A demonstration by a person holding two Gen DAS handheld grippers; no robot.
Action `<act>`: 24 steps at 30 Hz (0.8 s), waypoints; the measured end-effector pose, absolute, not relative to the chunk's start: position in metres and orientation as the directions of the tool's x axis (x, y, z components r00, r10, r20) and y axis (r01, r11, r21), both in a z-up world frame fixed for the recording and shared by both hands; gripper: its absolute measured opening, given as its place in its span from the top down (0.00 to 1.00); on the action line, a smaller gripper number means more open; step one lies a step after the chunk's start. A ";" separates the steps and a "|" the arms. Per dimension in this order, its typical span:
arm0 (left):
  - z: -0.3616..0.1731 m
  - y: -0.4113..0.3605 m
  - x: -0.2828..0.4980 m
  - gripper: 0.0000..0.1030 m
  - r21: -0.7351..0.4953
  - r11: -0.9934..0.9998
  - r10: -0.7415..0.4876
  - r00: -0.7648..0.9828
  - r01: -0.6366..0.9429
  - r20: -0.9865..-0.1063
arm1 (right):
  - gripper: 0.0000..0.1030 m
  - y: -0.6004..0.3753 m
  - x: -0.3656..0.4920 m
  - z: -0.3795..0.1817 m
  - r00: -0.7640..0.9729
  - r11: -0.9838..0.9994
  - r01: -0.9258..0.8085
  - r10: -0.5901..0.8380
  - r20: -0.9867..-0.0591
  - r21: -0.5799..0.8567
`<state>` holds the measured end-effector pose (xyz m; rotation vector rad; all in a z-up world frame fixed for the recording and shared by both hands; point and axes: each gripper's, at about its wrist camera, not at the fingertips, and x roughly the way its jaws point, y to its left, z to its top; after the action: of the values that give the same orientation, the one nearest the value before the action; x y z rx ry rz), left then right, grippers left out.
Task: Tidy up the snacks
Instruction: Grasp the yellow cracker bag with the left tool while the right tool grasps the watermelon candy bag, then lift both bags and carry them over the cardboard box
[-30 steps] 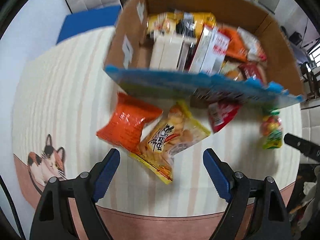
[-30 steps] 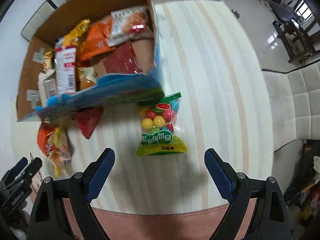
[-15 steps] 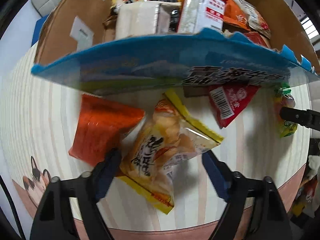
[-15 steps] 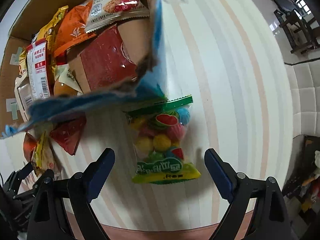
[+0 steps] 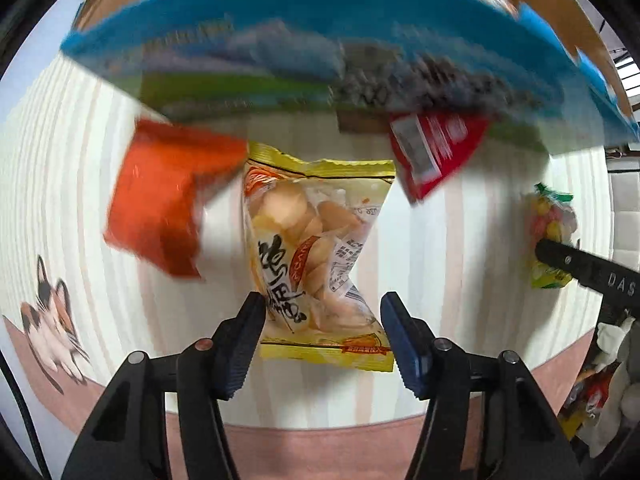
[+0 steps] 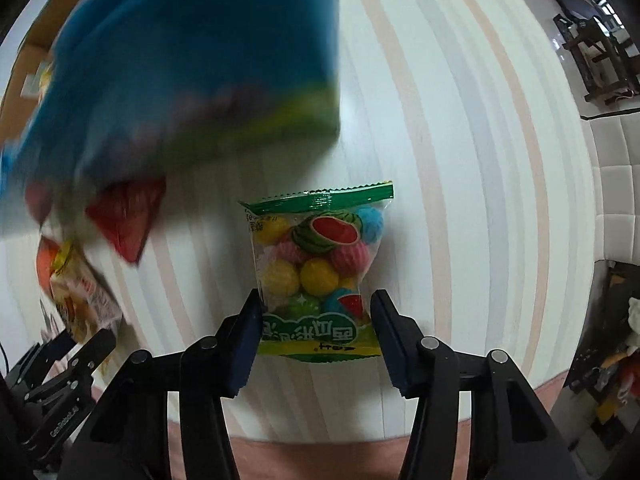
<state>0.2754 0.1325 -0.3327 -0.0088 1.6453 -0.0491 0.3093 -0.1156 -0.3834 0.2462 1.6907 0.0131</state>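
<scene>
On a round table covered in a pale striped cloth, two grippers are pointing almost straight down at snack packets. At the far left edge of the cloth, a printed cat is showing. An orange packet is lying next to it, blurred. The left gripper is straddling the lower part of a yellow biscuit packet; its jaws have just been closing and are now narrowed, the pads sitting at the packet's two edges. Further right, a red packet is peeking out from under the blue-sided cardboard box. Rightmost, the right gripper is pinching the lower edges of a green bag of coloured candy balls; its jaws have just been closing too.
</scene>
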 end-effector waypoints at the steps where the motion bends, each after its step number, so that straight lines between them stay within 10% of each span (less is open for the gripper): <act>1: -0.333 0.131 0.270 0.44 -0.039 0.999 -0.037 -0.081 0.023 -0.996 | 0.46 -0.115 0.303 -0.383 -0.122 0.977 0.146 0.174 -0.977 0.156; 24: -0.308 0.162 0.265 0.37 -0.173 0.976 -0.189 -0.117 -0.132 -0.975 | 0.38 -0.135 0.248 -0.391 -0.208 0.953 0.199 0.267 -0.941 0.227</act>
<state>0.2645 0.1617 -0.3078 -0.2436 1.6927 -0.0489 0.2482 -0.1349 -0.3906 0.3467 1.7919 0.0639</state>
